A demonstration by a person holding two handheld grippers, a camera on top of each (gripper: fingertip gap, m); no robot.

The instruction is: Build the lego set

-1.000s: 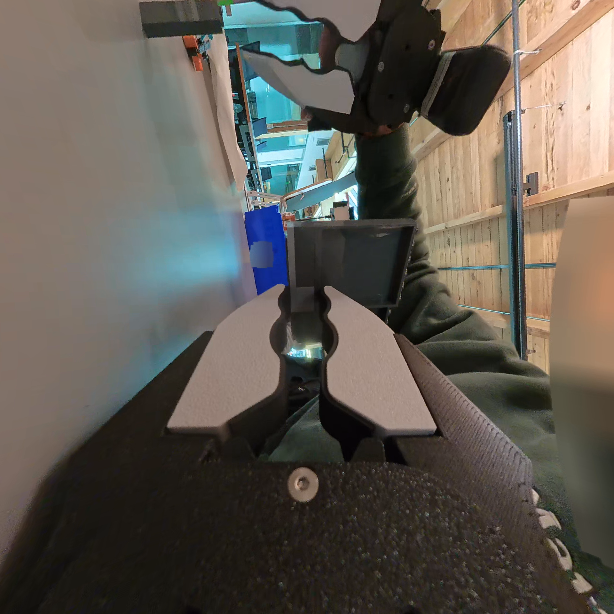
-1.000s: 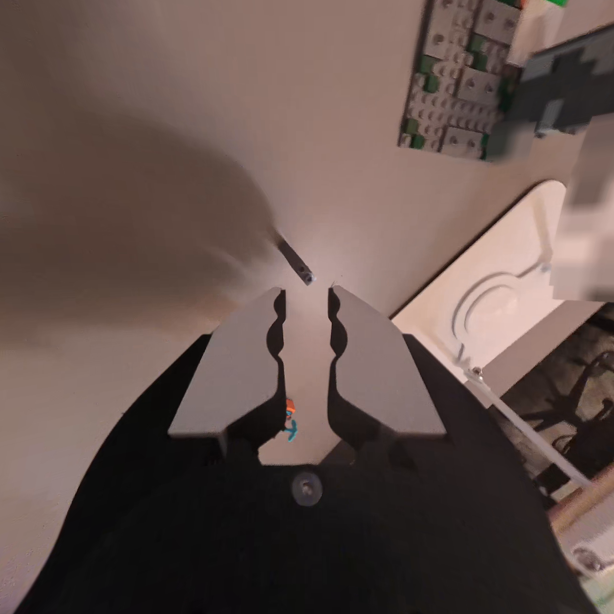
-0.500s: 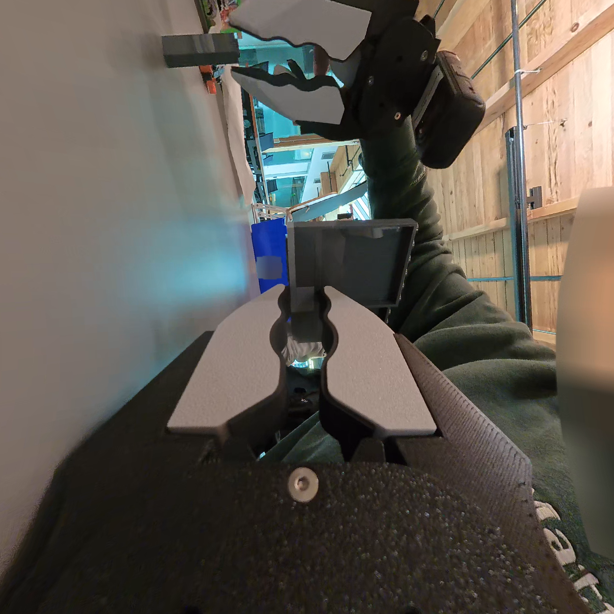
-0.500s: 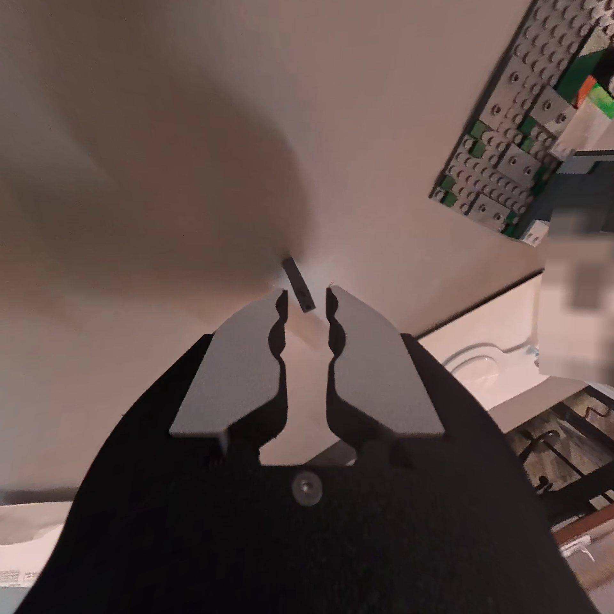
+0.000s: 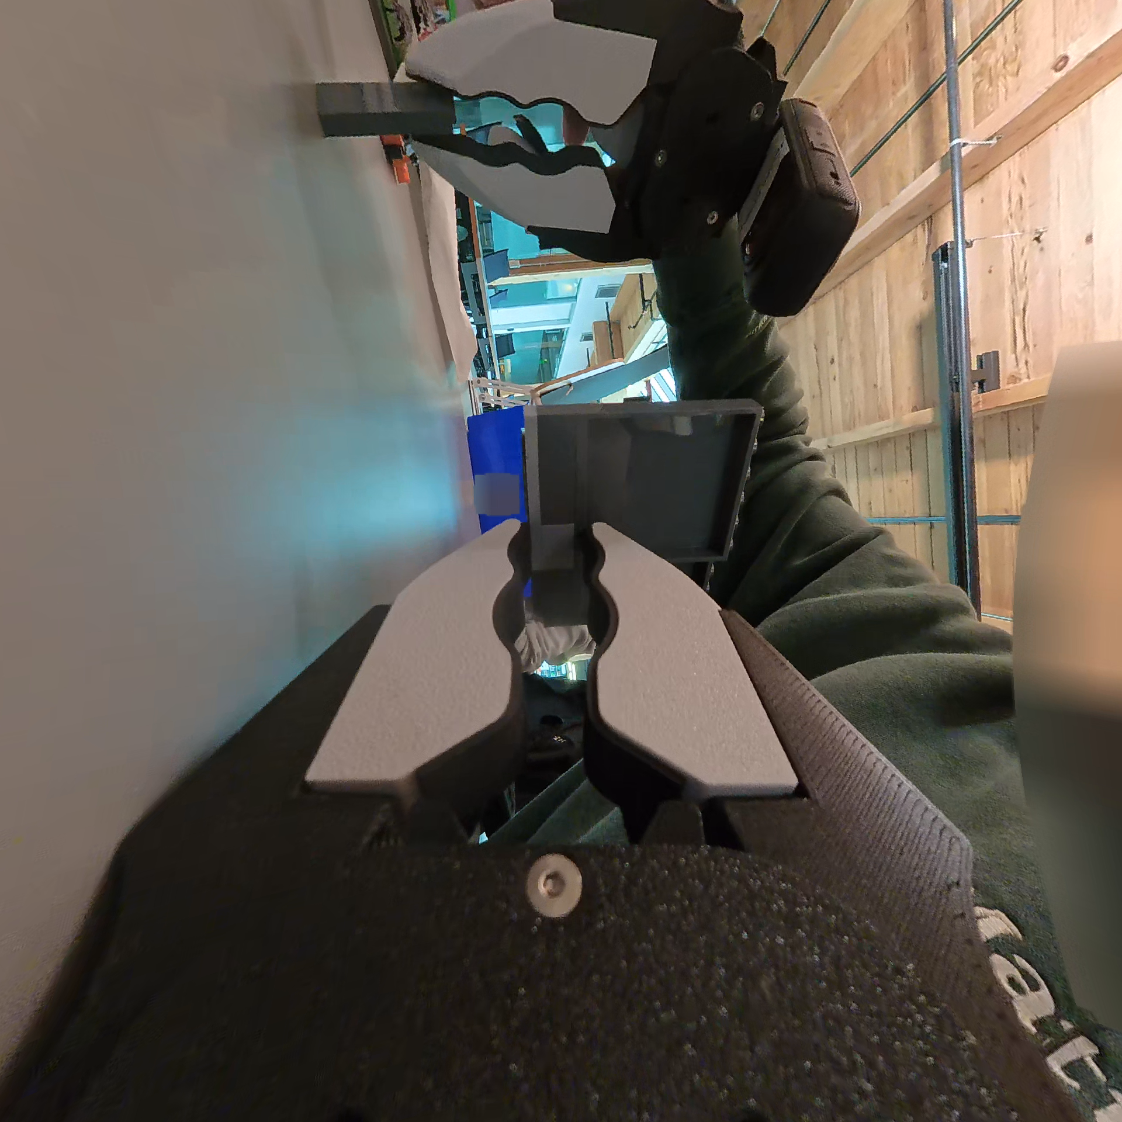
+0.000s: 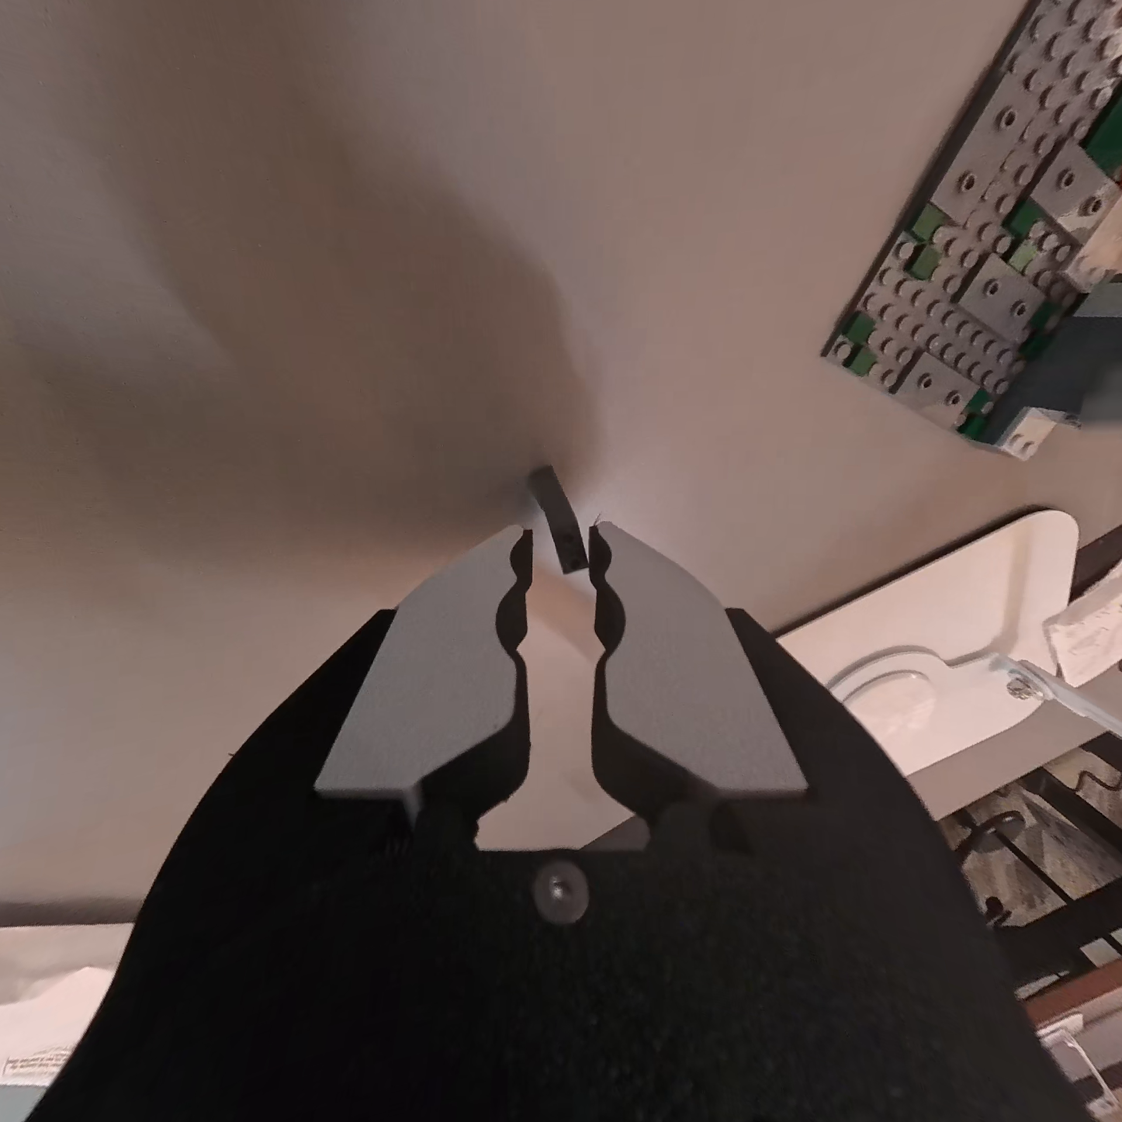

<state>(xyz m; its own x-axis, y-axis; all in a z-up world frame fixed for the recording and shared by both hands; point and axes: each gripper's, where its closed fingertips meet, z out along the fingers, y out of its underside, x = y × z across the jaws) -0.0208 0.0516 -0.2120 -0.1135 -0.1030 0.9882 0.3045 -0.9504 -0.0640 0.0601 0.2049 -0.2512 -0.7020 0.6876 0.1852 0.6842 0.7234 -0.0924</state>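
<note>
My left gripper (image 5: 554, 534) is shut on the edge of a dark grey lego panel piece (image 5: 656, 473) and holds it beside the white table (image 5: 182, 425). My right gripper (image 6: 560, 529) is open, its tips on either side of a slim dark grey brick (image 6: 554, 507) that stands up from the table. The left wrist view shows that right gripper (image 5: 437, 127) with the same brick (image 5: 370, 110) reaching in between its fingers. A grey and green studded lego build (image 6: 971, 255) lies at the upper right of the right wrist view.
A white moulded tray (image 6: 911, 637) lies at the table's edge to the right. A white paper (image 6: 42, 1002) lies at the lower left. A person's green sleeve (image 5: 819, 577), a blue bin (image 5: 495, 449) and a wooden wall (image 5: 1002, 303) lie behind the held panel. Left tips to right tips: about 20 cm.
My right gripper has moved in on the slim dark brick, which now sits between its tips; the lego build has slid toward the upper right. My left gripper has kept still with the panel.
</note>
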